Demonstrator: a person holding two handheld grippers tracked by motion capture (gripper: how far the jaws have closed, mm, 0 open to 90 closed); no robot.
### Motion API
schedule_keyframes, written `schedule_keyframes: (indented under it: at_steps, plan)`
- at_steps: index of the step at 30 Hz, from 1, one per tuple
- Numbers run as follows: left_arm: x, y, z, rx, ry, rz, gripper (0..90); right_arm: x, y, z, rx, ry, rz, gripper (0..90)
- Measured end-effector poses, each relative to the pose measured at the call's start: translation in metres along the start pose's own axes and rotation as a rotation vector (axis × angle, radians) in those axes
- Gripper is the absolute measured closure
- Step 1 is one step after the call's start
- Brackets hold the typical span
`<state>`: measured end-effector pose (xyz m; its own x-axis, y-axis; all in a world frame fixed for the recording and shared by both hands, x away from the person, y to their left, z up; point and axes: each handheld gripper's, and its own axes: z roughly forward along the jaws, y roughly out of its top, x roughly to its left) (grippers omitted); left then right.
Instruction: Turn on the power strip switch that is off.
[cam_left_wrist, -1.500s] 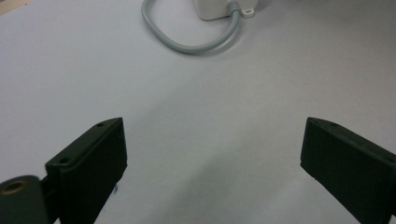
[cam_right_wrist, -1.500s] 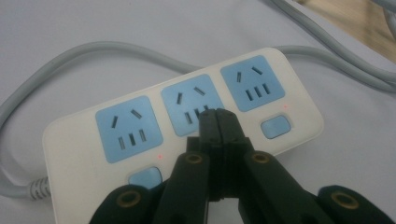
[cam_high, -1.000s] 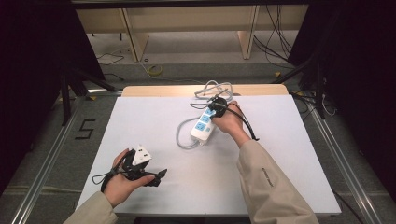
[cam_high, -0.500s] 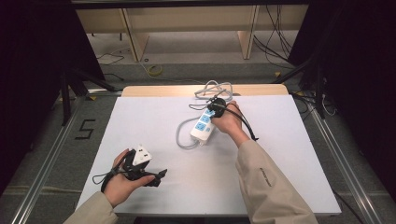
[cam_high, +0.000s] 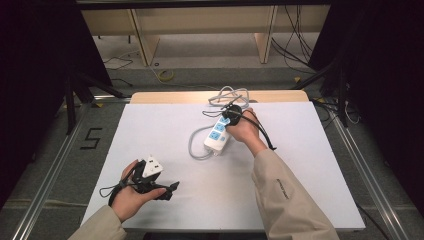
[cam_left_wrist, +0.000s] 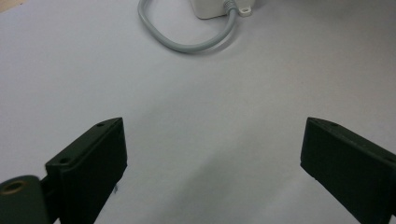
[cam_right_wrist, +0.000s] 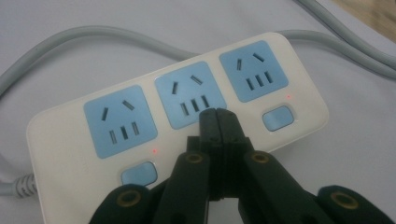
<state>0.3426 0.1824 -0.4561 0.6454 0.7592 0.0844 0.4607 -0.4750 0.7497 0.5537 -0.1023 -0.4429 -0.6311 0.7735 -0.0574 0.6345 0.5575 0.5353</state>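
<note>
The white power strip (cam_high: 218, 135) lies toward the far middle of the white table (cam_high: 310, 165), its grey cable (cam_high: 196, 145) looping off its near end. The right gripper (cam_right_wrist: 217, 114), jaws pressed together with nothing between them, has its tips down on the strip at the middle socket's switch, which they cover. If the tips bear down off-centre they could slide onto the blue socket face (cam_right_wrist: 194, 93) or skid the light strip across the table, since nothing steadies it. The left gripper (cam_left_wrist: 212, 154) rests well nearer the person than the strip, jaws wide apart and empty. Only the right gripper view resolves the small red lamps, apparently lit, and the other switches; the high view gives the overall layout.
</note>
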Motion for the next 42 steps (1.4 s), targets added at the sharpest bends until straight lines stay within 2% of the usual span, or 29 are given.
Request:
schedule_keyframes:
  at_steps: [13,18,27,42]
  plan:
    - [-0.0011,0.0001,0.0,0.002,-0.001,0.002,6.9,0.0032,0.0016,0.0007,0.015,-0.021,-0.03,90.0]
    - [-0.0015,0.0005,0.0001,0.004,-0.003,0.007,6.9,0.0022,0.001,0.0014,0.022,-0.016,-0.015,90.0]
    - [-0.002,0.0004,0.0007,0.005,-0.006,0.009,6.9,0.0019,0.0006,0.0014,0.013,-0.014,-0.017,90.0]
    - [-0.0028,0.0002,0.0025,0.011,-0.012,0.008,6.9,0.0008,-0.0002,0.0003,-0.007,-0.006,0.008,90.0]
